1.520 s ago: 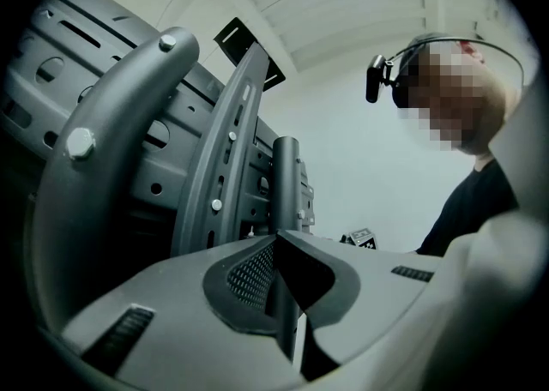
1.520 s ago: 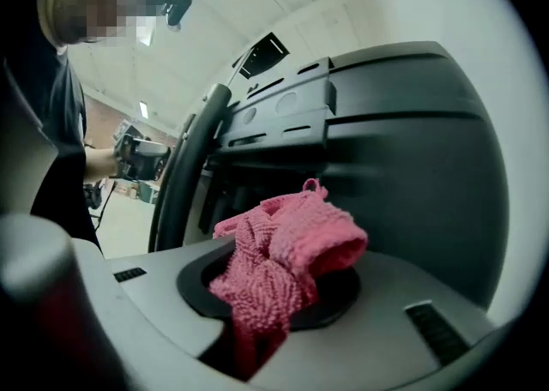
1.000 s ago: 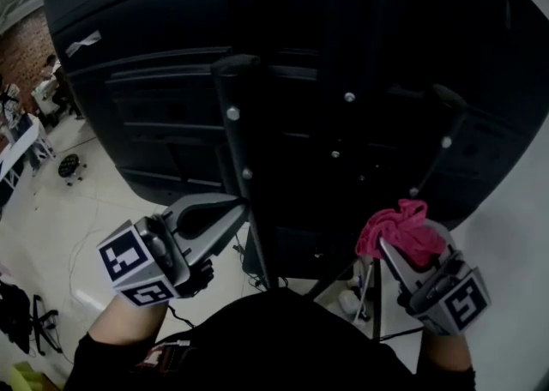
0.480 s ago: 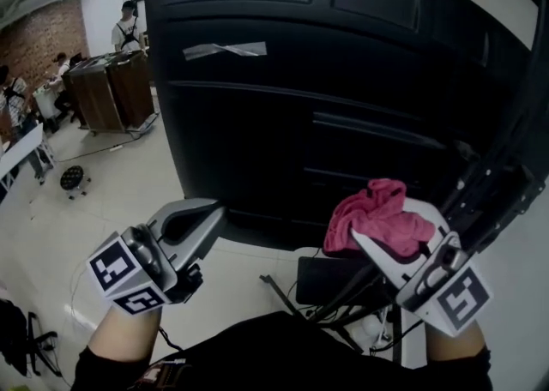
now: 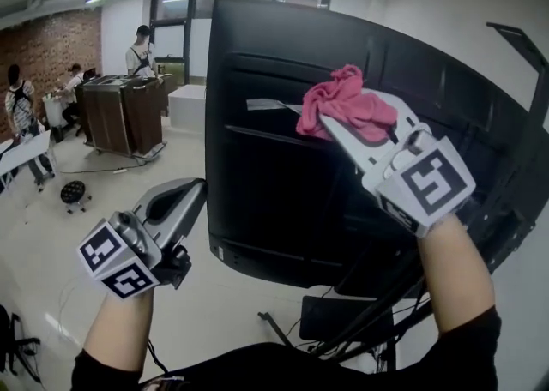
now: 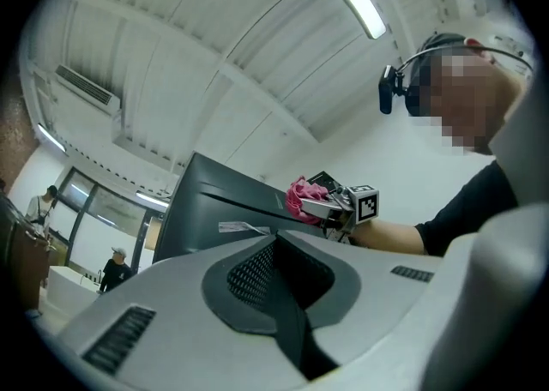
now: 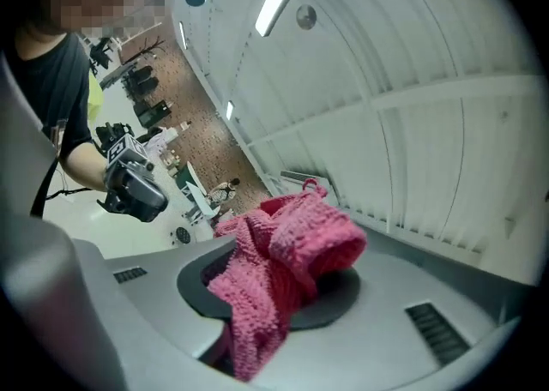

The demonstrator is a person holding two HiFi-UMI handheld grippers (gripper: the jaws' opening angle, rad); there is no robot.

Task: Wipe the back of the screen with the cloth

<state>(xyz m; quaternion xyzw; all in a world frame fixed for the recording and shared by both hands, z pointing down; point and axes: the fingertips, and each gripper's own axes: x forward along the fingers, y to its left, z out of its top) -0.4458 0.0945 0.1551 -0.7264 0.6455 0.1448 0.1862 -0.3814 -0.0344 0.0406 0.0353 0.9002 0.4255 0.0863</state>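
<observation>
No legible text or label anywhere

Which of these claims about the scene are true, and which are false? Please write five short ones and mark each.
1. The right tool is shut on a pink cloth. True.
2. The left tool holds a second cloth. False: its jaws are together with nothing between them.
3. A strip of tape is stuck on the black screen. True.
4. The screen lies flat on the floor. False: it stands upright.
5. Nobody else is in the room. False: a person stands in the background, with others farther left.
</observation>
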